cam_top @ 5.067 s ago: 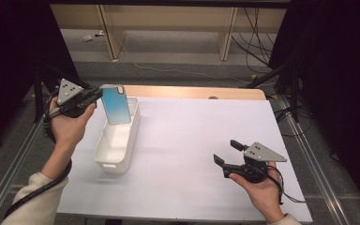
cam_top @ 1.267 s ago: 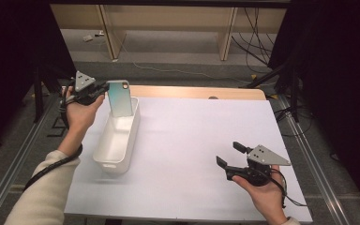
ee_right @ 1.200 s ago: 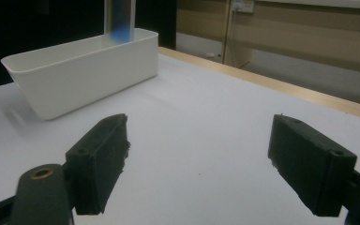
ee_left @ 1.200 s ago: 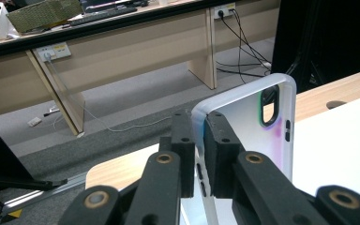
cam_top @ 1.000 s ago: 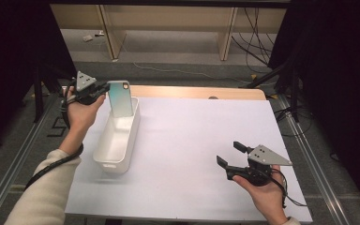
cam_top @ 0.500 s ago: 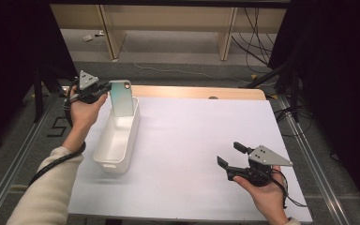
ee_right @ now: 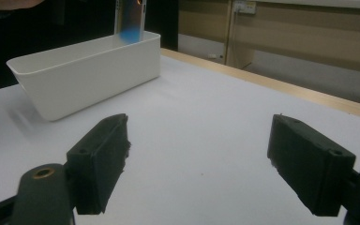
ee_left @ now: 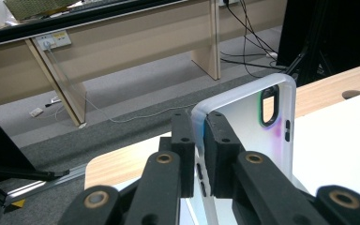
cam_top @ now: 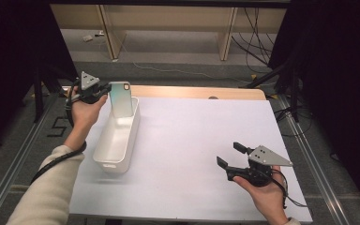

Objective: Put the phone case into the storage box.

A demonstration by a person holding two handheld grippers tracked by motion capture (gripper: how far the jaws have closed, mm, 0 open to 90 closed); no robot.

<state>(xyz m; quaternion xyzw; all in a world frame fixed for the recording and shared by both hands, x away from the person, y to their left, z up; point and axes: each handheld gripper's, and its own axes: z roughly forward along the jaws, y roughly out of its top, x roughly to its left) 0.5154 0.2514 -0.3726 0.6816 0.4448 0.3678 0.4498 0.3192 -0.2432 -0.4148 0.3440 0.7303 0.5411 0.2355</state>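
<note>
The phone case [ee_left: 251, 140] stands upright between your left gripper's [ee_left: 196, 140] jaws, which are clenched on its long edge, one pad on each face of the rim. Its camera cut-out sits up and away from the pads, near the case's top corner. From the high view the phone case [cam_top: 121, 99] hangs with its lower end inside the far end of the white bin [cam_top: 117, 140], just beyond the tips of your left gripper [cam_top: 104, 89]; whether it touches the bin's wall or floor you can't tell from here. The bin is long and narrow and runs back toward you from the case, below and beside your left hand [cam_top: 85, 112].

Your right gripper [cam_top: 228, 157] rests low over the white table [cam_top: 201, 126], well apart from the bin, jaws spread wide and released. Looking along those jaws, bare tabletop lies between the two pads, and the white bin [ee_right: 89, 75] sits ahead and to the side of the one pad, with the case [ee_right: 130, 18] rising from its far end.
</note>
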